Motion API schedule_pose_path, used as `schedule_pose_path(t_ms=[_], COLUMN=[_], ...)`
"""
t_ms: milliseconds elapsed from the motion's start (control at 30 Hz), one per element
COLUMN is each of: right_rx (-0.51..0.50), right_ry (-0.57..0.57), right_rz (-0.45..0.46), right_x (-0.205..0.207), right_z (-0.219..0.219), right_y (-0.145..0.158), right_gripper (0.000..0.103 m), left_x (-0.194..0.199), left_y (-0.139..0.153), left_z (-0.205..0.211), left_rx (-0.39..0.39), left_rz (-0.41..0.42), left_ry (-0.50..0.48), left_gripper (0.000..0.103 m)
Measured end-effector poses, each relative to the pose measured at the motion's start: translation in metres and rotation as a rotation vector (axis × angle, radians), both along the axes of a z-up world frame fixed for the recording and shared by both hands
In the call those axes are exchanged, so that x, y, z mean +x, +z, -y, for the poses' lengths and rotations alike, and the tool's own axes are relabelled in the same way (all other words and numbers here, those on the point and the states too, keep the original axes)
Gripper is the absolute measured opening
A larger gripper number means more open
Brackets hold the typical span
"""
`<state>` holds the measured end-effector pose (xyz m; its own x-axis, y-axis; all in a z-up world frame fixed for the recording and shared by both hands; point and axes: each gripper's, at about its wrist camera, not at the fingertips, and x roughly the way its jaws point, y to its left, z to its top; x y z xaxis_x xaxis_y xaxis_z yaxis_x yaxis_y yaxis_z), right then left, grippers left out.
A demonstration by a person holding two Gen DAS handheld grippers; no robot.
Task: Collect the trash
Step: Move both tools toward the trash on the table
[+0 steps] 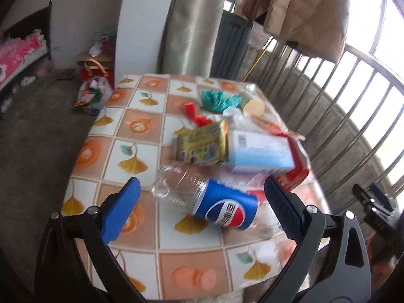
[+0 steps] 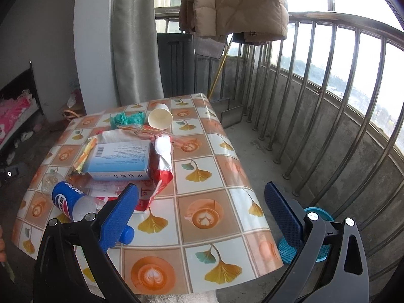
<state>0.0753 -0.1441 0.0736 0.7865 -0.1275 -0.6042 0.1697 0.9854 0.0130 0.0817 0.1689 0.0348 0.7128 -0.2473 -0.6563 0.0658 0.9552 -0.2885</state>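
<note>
We hold both tongs over a table (image 2: 209,202) covered with a cloth of coffee-cup and ginkgo-leaf squares. The left tongs (image 1: 202,199) stand wide open, gripping nothing, their blue pads either side of the bottle (image 1: 214,199) in the left wrist view. The right tongs (image 2: 202,202) are open too and empty, above the bare part of the cloth to the right of the bottle.

The trash is heaped around a pale blue box (image 2: 121,161), which we take as our landmark. The bottle, clear plastic with a blue Pepsi label, lies on its side just in front of the box, toward us; its blue cap (image 2: 127,234) shows in the right wrist view. A yellow packet (image 1: 202,144) leans against the box's left end. A red and white wrapper (image 2: 164,166) lies crumpled against the box's right side and runs under it. Behind the box a paper cup (image 2: 160,120) lies tipped over, mouth toward us, and a green crumpled bag (image 2: 126,118) sits left of the cup. Red scraps (image 1: 194,113) lie between the green bag and the yellow packet.

Well right of the box, off the table and on the floor by the railing (image 2: 328,88), a teal basket (image 2: 315,240) shows partly behind the right tongs. A tan coat (image 2: 234,2) hangs beyond the table.
</note>
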Motion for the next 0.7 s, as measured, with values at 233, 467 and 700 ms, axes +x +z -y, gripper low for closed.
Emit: schedule_pose_path(t_ms=[233, 467, 700], right_rx=[0.073, 0.141, 0.212], right_ry=[-0.009, -0.024, -0.030], right_rz=[-0.030, -0.061, -0.092], right_x=[0.018, 0.036, 0.051], right_z=[0.000, 0.016, 0.033], right_y=[-0.005, -0.013, -0.027], right_gripper=[0.097, 0.097, 0.097], left_x=[0.038, 0.072, 0.119], left_y=[0.000, -0.010, -0.036], left_z=[0.023, 0.049, 0.053], left_rx=[-0.001, 0.042, 0.003], left_rz=[-0.014, -0.062, -0.195], left_ry=[-0.156, -0.241, -0.229], left_gripper=[0.094, 0.094, 0.063])
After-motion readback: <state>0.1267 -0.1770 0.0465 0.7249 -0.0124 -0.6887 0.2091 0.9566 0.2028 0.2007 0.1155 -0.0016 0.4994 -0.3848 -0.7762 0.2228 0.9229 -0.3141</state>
